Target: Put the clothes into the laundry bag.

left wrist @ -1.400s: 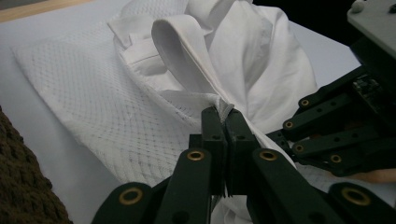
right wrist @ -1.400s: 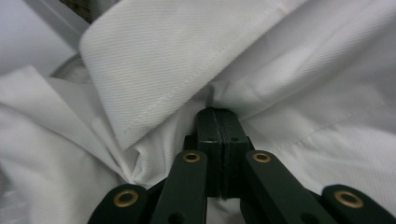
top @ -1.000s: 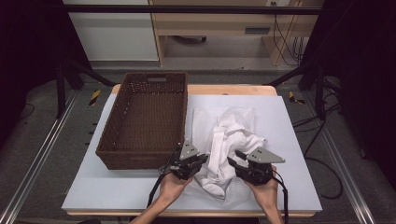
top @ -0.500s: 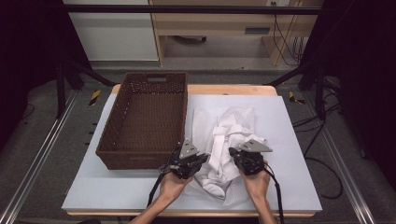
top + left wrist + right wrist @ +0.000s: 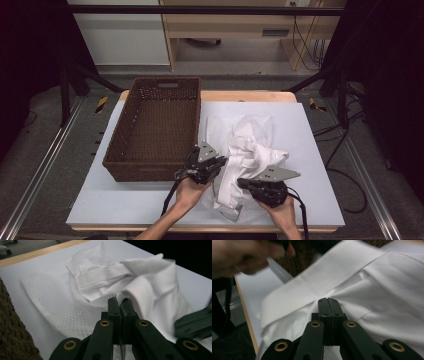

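The white garment point(image 5: 247, 155) is lying crumpled at the centre of the frame, on the bench point(image 5: 125, 205). Both the left tongs point(image 5: 216, 165) and the right tongs point(image 5: 244, 183), which have just been closing, are pinching its cloth.

a bench point(image 5: 125, 210) with a pale blue-white top and a wooden edge is seen. a brown wicker basket point(image 5: 155, 130) is set on its left half, and a crumpled white garment point(image 5: 250, 150) with mesh fabric is spread just beside the basket, on the right half.
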Available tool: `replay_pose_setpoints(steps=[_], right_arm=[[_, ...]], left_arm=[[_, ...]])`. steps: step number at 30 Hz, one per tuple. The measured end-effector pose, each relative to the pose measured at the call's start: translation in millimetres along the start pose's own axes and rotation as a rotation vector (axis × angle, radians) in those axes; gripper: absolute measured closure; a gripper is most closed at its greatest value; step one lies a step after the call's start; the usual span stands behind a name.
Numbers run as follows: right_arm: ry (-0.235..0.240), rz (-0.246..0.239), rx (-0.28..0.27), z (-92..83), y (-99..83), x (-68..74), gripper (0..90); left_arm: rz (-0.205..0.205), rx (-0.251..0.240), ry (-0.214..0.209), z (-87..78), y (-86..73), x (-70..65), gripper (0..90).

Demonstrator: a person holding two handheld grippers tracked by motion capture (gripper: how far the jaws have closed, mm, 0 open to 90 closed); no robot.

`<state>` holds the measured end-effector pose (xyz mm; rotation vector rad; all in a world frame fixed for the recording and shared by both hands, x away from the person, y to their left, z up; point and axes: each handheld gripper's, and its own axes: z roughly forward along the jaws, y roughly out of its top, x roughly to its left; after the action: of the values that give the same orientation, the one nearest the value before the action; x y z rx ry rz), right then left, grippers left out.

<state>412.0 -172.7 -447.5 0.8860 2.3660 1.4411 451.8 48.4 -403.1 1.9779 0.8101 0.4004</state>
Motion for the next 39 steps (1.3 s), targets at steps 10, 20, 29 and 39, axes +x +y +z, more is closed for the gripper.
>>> replay_pose_setpoints(steps=[10, 20, 29, 39], right_arm=[[-0.154, 0.04, 0.113, 51.1, -4.7, -11.2, 89.7], [-0.194, 0.009, -0.058, 8.0, 4.1, -1.4, 63.8], [-0.305, 0.04, -0.095, -4.9, 24.2, -25.5, 37.1], [-0.229, 0.044, -0.041, 2.1, 16.1, -21.9, 84.2]], left_arm=[[0.014, 0.013, -0.007, -0.1, -6.3, -2.3, 88.2], [-0.019, 0.005, -0.018, -7.7, -27.1, 7.4, 88.0], [-0.006, 0.011, -0.018, -6.9, -26.3, 6.4, 88.0], [-0.015, 0.015, -0.006, -7.3, -24.8, 11.5, 88.0]])
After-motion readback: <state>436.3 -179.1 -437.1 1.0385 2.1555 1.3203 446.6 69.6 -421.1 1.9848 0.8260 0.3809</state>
